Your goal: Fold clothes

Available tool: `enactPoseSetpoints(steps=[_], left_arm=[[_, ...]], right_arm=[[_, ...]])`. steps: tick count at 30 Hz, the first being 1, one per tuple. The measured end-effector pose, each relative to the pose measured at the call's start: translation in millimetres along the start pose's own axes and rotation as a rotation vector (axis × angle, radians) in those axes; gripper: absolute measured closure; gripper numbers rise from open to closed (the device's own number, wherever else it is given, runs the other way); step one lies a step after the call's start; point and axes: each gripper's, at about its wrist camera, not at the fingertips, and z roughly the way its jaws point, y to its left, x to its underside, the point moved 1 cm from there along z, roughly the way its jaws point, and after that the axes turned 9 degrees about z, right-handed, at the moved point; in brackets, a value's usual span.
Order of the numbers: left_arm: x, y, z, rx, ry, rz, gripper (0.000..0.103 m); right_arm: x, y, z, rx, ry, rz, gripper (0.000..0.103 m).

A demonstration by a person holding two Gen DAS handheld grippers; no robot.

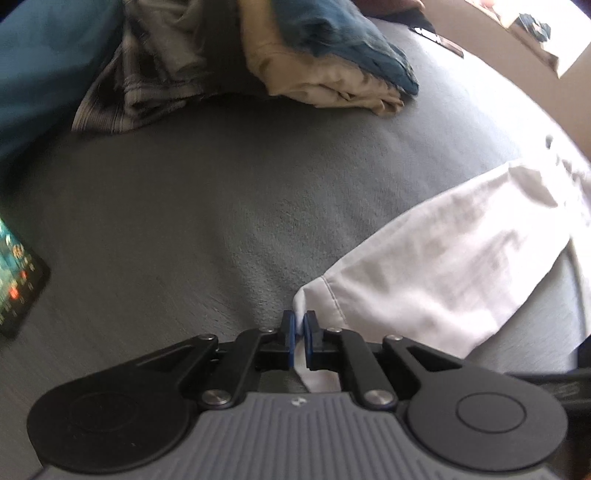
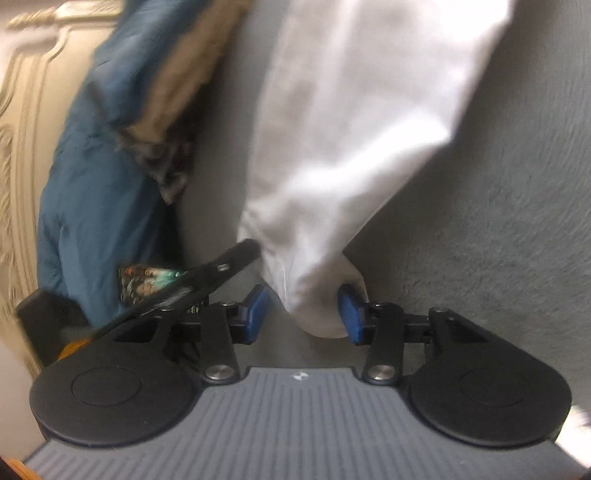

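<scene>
A white garment (image 1: 443, 258) lies spread on the grey bed cover (image 1: 221, 192). My left gripper (image 1: 300, 328) is shut on one corner of it, and a strip of white cloth shows between the blue pads. In the right wrist view the same white garment (image 2: 351, 129) runs up and away from me. Its near end is bunched between the jaws of my right gripper (image 2: 304, 310). Those jaws stand apart: the right pad (image 2: 349, 314) touches the cloth, while the left pad (image 2: 258, 306) sits just clear of it. The black body of the left gripper (image 2: 207, 280) shows close at the left.
At the far side lies a pile of clothes: a grey plaid piece (image 1: 140, 85), a beige one (image 1: 325, 81) and a teal one (image 1: 332, 33). A dark phone with a lit screen (image 1: 18, 273) lies at the left. A cardboard box (image 1: 517, 48) stands at the back right, and a carved cream headboard (image 2: 26, 129) borders the bed.
</scene>
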Motion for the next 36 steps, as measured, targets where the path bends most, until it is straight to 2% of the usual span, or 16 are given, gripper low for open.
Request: enactPoseSetpoints(steps=[1, 5, 7, 9, 12, 14, 15, 16, 17, 22, 24, 26, 29, 31, 33, 36], left_arm=[[-1.0, 3.4, -2.3, 0.020, -0.003, -0.026, 0.097], [-4.7, 13.4, -17.8, 0.071, -0.039, -0.089, 0.097], [-5.3, 16.4, -23.7, 0.072, -0.059, -0.094, 0.097], [-2.1, 16.9, -19.1, 0.043, -0.041, -0.082, 0.097], [7.3, 11.8, -4.7, -0.065, 0.022, -0.027, 0.094], [13.6, 5.9, 1.2, -0.167, 0.052, 0.023, 0.082], [14.9, 2.3, -1.0, -0.201, 0.044, 0.042, 0.077], [15.1, -1.5, -5.0, -0.221, 0.030, 0.057, 0.075], [15.4, -5.4, -8.9, -0.241, 0.016, 0.072, 0.074], [-2.1, -45.7, -32.1, -0.302, -0.141, 0.161, 0.069], [-7.8, -77.3, -30.0, -0.258, -0.200, 0.223, 0.067], [-13.3, -113.9, -15.3, -0.201, -0.224, 0.292, 0.067], [-8.4, -154.2, 13.0, -0.161, -0.202, 0.361, 0.068], [-1.5, -169.1, 35.5, -0.148, -0.145, 0.348, 0.069], [8.5, -174.1, 50.6, -0.155, -0.095, 0.312, 0.072], [17.6, -175.2, 53.3, -0.188, -0.112, 0.277, 0.072]], right_arm=[[0.5, -4.3, 5.1, -0.022, 0.012, 0.040, 0.095], [7.0, -11.7, -1.0, -0.345, 0.036, 0.172, 0.097], [8.8, -10.1, -1.9, -0.380, 0.026, 0.151, 0.097], [6.3, -18.9, 6.6, -0.313, 0.035, 0.153, 0.094], [0.8, -42.8, 21.5, -0.112, 0.078, 0.224, 0.086], [2.3, -45.3, 12.9, -0.138, 0.084, 0.226, 0.070], [3.9, -40.9, 3.3, -0.138, 0.077, 0.185, 0.049], [5.6, -36.2, -6.7, -0.135, 0.069, 0.141, 0.040], [7.3, -31.4, -16.8, -0.132, 0.061, 0.096, 0.039], [0.9, -20.7, -97.0, -0.104, -0.018, -0.105, 0.039], [-16.6, -6.1, -140.5, -0.081, -0.137, -0.231, 0.041], [-44.3, 18.5, -179.6, -0.009, -0.313, -0.397, 0.045], [-93.8, 51.1, -225.1, 0.132, -0.535, -0.602, 0.062], [-133.1, 66.4, -234.9, 0.236, -0.596, -0.688, 0.074], [-172.8, 75.3, -231.7, 0.357, -0.616, -0.742, 0.082], [-226.3, 80.9, -209.4, 0.502, -0.577, -0.808, 0.086]])
